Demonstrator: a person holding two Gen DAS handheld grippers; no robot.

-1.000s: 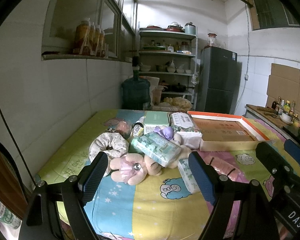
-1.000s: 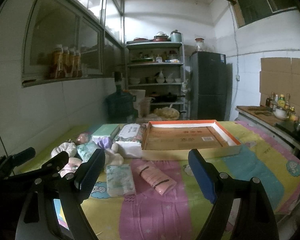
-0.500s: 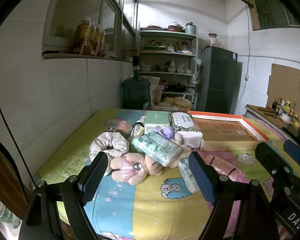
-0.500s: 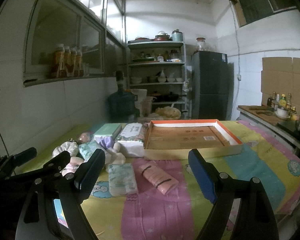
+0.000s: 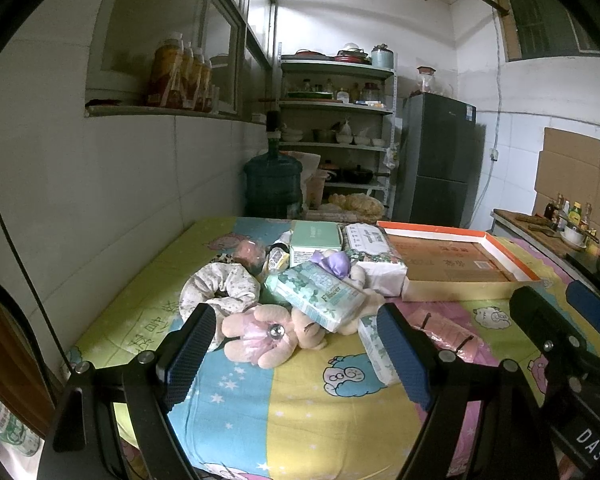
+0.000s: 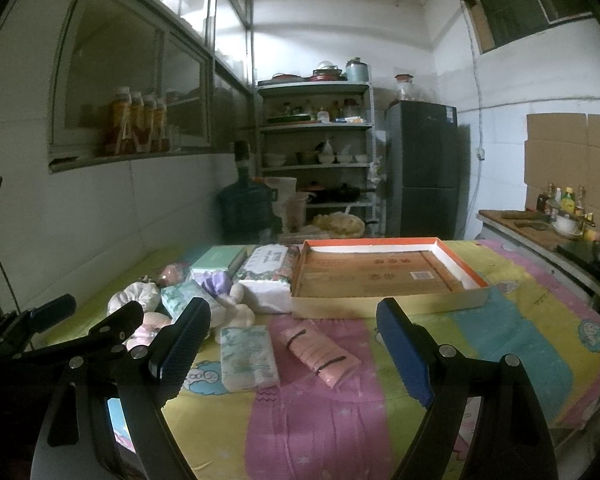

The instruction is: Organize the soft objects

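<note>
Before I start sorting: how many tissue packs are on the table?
3, perhaps more hidden in the pile: a floral pack beside the box, a green pack atop the toys, and a flat pack lying alone in front.

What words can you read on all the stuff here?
"DAS": white letters on the right gripper body, cut off at the picture's edge.
"F...ter", partly legible: green tissue pack.
Too blurred or small: handwriting on the bedsheet, print in the cardboard tray, the floral tissue pack, the green box, the fridge sticker.

place: home kitchen | evidence: fridge [image 5: 436, 160]; crockery shelves [image 5: 336, 120]; water jug [image 5: 273, 184]
</note>
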